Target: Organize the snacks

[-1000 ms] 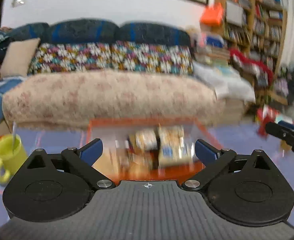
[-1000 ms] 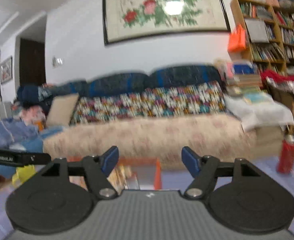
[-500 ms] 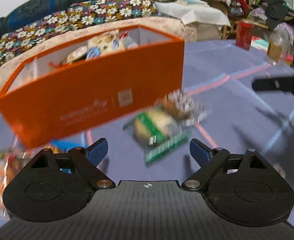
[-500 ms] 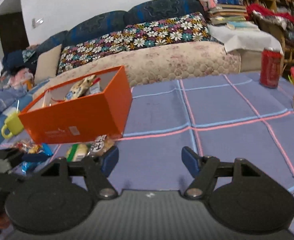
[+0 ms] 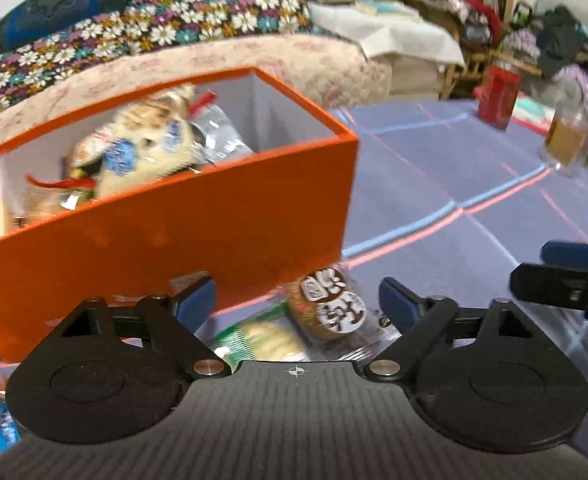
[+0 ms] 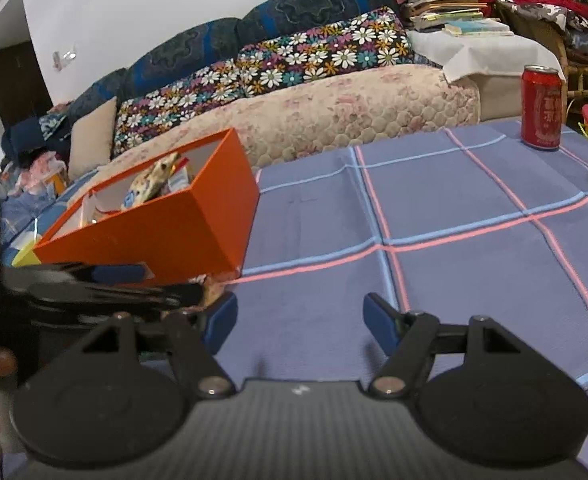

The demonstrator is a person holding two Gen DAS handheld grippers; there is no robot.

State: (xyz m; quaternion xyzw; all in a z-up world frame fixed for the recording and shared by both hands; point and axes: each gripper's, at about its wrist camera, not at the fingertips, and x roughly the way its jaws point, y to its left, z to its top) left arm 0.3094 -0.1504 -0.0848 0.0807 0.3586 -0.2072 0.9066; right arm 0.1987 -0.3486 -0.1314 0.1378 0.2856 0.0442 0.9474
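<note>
The left gripper [image 5: 298, 300] hangs over a round cookie pack [image 5: 330, 306] and a green snack pack [image 5: 261, 340] lying on the blue checked tablecloth [image 6: 454, 208], right against the near side of the orange box [image 5: 173, 232]. Its jaws are closing with the cookie pack between them, pads not pressing yet. The box is already stuffed with snacks [image 5: 145, 148]. The right gripper [image 6: 300, 322] sits spread apart over bare cloth, holding nothing. A red can [image 6: 542, 106] stands near the far right edge of the cloth

One orange box [image 5: 165, 216], one red can [image 6: 542, 108] (upright), two grippers [image 5: 298, 300] [image 6: 300, 320]
</note>
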